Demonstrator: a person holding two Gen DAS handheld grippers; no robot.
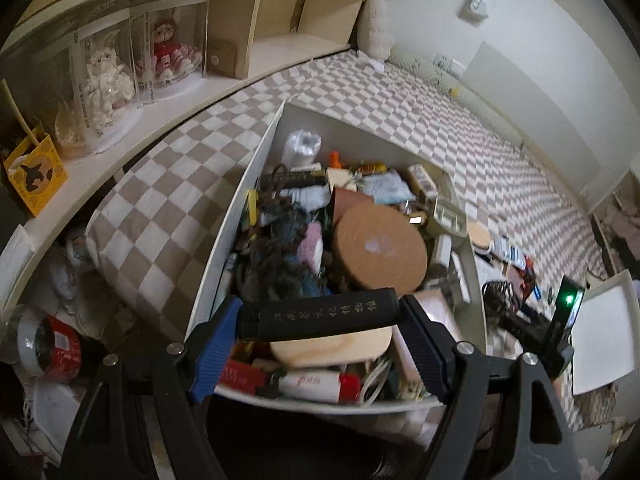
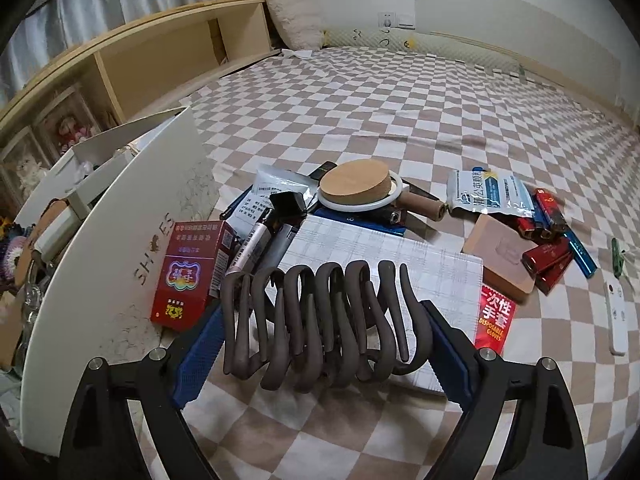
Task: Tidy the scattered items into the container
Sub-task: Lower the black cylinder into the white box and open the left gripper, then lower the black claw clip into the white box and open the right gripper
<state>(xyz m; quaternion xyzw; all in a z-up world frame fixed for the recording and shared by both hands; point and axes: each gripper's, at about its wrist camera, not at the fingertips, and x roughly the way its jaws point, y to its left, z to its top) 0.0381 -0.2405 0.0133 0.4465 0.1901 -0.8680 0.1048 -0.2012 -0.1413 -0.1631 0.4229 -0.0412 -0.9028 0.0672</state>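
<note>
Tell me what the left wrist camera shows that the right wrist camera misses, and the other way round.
Left wrist only: the left gripper shut on a black bar with gold lettering above the box's crowded inside, where a cork disc lies.
Right wrist only: the right gripper clamping a brown coiled rack, with a red carton, notebook and red lighters on the bed.
Both: the white box, the checkered bedspread and the wooden shelf.

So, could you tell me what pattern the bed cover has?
The bed cover has a beige-and-white check, clearest in the right wrist view.
</note>
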